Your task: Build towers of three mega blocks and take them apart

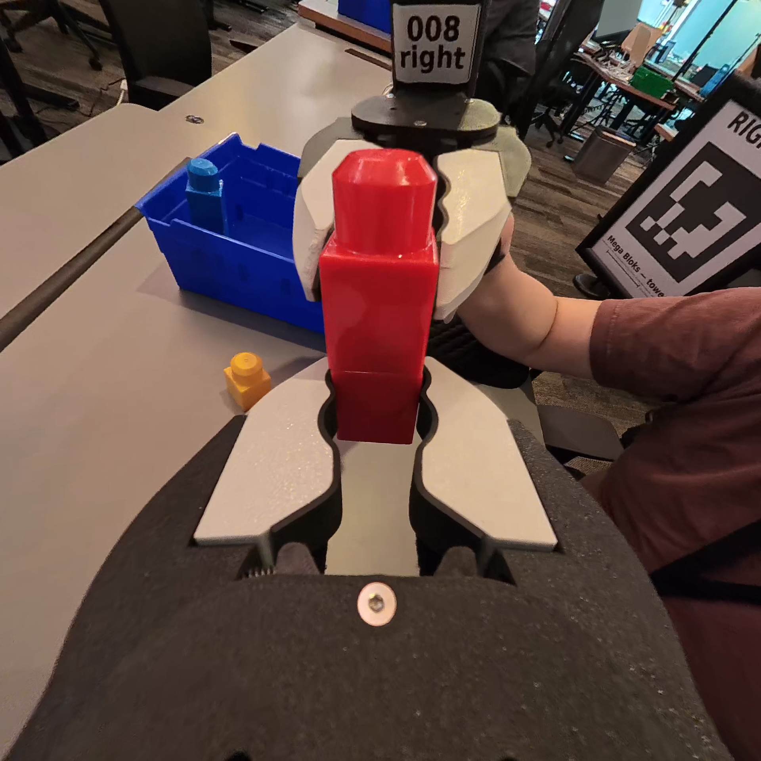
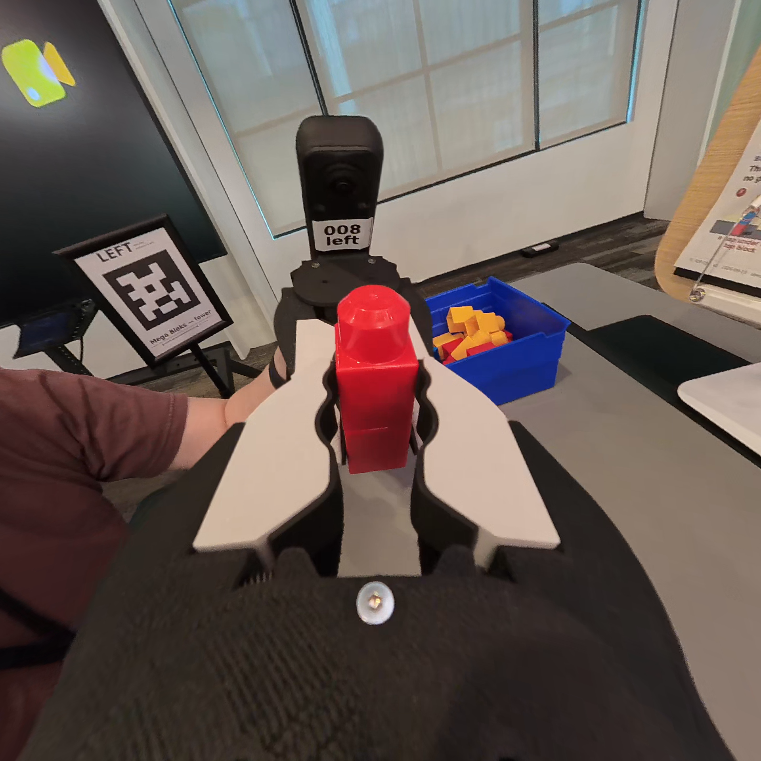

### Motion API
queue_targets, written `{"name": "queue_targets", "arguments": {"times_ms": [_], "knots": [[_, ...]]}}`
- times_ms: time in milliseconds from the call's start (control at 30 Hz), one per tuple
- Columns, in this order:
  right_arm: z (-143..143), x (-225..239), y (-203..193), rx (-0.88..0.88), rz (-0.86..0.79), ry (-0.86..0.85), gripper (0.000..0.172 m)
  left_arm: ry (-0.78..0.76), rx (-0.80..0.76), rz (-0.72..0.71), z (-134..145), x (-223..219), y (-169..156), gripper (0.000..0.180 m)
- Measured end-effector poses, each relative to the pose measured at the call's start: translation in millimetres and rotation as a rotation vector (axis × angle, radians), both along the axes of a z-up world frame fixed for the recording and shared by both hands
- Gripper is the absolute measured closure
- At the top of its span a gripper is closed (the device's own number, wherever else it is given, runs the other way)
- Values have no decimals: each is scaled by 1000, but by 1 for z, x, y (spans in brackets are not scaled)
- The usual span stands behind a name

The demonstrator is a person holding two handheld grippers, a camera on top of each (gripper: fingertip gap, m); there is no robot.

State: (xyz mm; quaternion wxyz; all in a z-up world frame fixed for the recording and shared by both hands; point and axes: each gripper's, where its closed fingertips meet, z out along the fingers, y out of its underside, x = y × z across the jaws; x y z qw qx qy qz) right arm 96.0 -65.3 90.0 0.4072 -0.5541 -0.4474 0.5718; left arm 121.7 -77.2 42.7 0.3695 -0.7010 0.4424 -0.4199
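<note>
Above the grey table (image 1: 82, 412), both grippers' fingers clamp a red two-block stack (image 1: 376, 313): left gripper (image 1: 375, 405) low, right gripper (image 2: 375, 405) higher. At ten o'clock sit a yellow block (image 1: 246, 381) and blue bin (image 1: 230, 263); office chairs stand beyond.

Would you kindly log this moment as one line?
left claw: shut on lower red block | right claw: shut on upper red block | blocks joined | yellow block on table

The red blocks (image 1: 376, 313) hide the far tongs' pads; right of the tongs, the framed sign (image 1: 692, 214) is cut off.
</note>
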Motion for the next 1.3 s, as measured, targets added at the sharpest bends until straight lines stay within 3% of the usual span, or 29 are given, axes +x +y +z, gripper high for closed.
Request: {"name": "queue_targets", "arguments": {"times_ms": [567, 633, 667, 733, 800, 867, 1000, 1100, 1300], "knots": [[4, -4, -7, 32, 10, 9, 135, 3, 4, -44, 3, -3, -7, 145], [10, 1, -1, 93, -49, 9, 130, -43, 19, -38, 13, -7, -7, 145], [14, 6, 7, 108, -111, 19, 114, -63, 24, -21, 19, -13, -5, 145], [11, 21, 37, 71, -291, 3, 111, -85, 62, 59, 33, -34, 5, 145], [-27, 37, 76, 58, -513, -220, 106, -92, 124, 189, 46, -63, 19, 145], [-85, 54, 100, 83, -637, -597, 101, -116, 161, 277, 59, -88, 26, 146], [-174, 69, 100, 48, -574, -1075, 91, -102, 236, 487, 72, -128, 44, 145], [-204, 72, 101, 30, -530, -1173, 93, -15, 287, 662, 69, -155, 59, 145], [-223, 78, 99, 5, -490, -1247, 103, 255, 350, 1085, 56, -226, 82, 145]]}}
